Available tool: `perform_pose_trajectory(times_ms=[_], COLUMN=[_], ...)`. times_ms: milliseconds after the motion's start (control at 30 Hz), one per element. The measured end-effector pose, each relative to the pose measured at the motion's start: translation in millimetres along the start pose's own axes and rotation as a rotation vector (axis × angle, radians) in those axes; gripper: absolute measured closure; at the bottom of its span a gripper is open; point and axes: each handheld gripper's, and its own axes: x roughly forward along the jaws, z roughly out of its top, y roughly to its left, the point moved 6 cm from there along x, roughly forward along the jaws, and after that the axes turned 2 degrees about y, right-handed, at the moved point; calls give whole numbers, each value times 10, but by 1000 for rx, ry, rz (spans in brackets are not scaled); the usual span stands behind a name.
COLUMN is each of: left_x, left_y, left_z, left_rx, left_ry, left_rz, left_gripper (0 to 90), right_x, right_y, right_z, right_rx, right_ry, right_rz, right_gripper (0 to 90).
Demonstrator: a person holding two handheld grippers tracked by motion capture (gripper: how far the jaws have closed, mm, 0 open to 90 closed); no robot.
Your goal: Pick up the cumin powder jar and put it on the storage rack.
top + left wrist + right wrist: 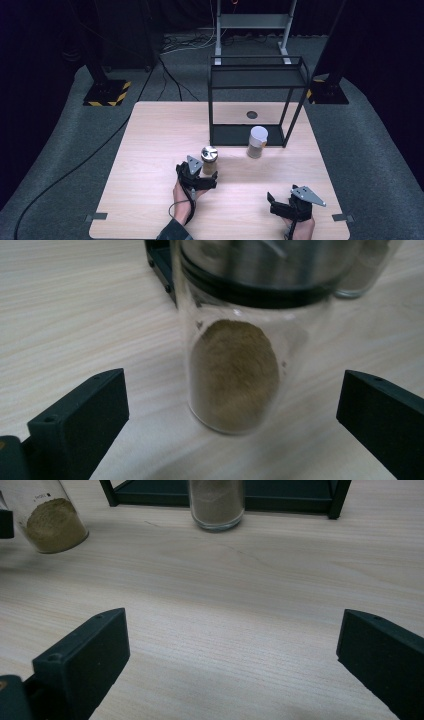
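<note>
Nearest the person, at the right, the right hand-held gripper (295,202) hangs low over the bare wooden surface (150,165), its jaws wide apart and nothing between them; in the right gripper view both jars sit well beyond it.

A little farther in, left of centre, the left hand-held gripper (199,176) has its jaws spread on either side of a glass spice jar (235,375). In the left gripper view neither jaw touches the glass, so the jar is bracketed but not gripped. The jar stands upright on the surface in the high view, and it carries a shiny metal lid (209,152) with a dark band beneath it. It is about half full of an olive-brown powder.

The jar is probably light, rigid and slick, and likely to break if knocked over or dropped. Its straight glass wall below the dark band looks like the best place to close on, with the jaws square to the sides. A grip on the lid would risk slipping or twisting it.

Farther and to the right stands a second jar with a white lid (258,142), holding a paler powder, just in front of the low black metal rack (257,100) at the far edge.
</note>
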Motion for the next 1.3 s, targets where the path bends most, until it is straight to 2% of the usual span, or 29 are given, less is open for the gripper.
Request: perform_pose_trajectory(times_ms=[433, 667, 700, 733, 767, 800, 833, 933, 1033, 1200, 1300], left_x=[236, 372, 391, 401, 403, 400, 407, 397, 375, 311, 262], left_y=[-13, 12, 33, 99, 102, 56, 72, 71, 70, 94, 94], left_z=[189, 287, 288, 276, 277, 282, 278, 277, 276, 258, 261], left_rx=[36, 47, 47, 47, 34, 43, 47, 52, 66, 52, 60], left_ry=[-7, -7, -12, -26, -32, -35, -38, -34, -31, -35, -35], left_rz=[25, 14, -1, -58, -72, -36, -51, -59, -55, -56, -52], left_gripper=[0, 0, 2, 72, 258, 305, 306, 308, 307, 308, 308], right_x=[2, -7, -8, -7, -7, -6, -6, -7, -9, -5, -3], right_y=[2, 6, 7, 10, 11, 9, 9, 7, 12, 15, 17], right_z=[3, -10, -10, -10, -9, -8, -8, -9, -11, -7, -4], right_rx=[-2, 3, 2, 2, 1, 0, 0, -1, 0, -6, -9], right_ry=[3, -8, -8, -8, -7, -6, -6, -7, -8, -6, -4], right_rz=[0, -6, -6, -7, -7, -6, -5, -4, -6, -6, -6], right_gripper=[0, 0, 0, 0, 0, 0, 0, 0, 0, 0, 0])
